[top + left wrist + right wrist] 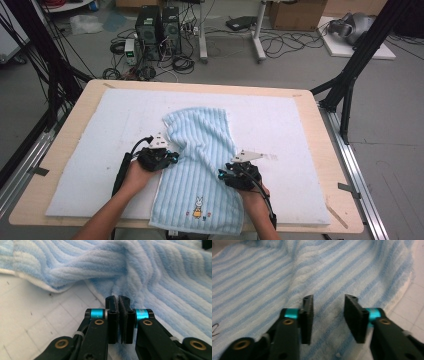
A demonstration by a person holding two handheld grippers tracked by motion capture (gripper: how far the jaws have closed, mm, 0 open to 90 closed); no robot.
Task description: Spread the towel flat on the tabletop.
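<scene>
White padding (100, 150) covers the wooden table (75, 107), and on it lies a light blue striped towel (200, 165), partly folded, its near edge hanging over the table's front. A small embroidered rabbit (198, 207) sits near that edge, seen from the high view. The left gripper (159, 159) rests at the towel's left border; its own view shows the jaws clenched together with hardly a gap, the towel's bunched fold (120, 270) just beyond their tips, and whether any cloth is pinched between them cannot be told. The right gripper (240, 176) sits on the towel's right side; its view shows the jaws apart over flat striped cloth (287, 277), gripping nothing. Computer towers (157, 30) and cables lie on the floor behind.
</scene>
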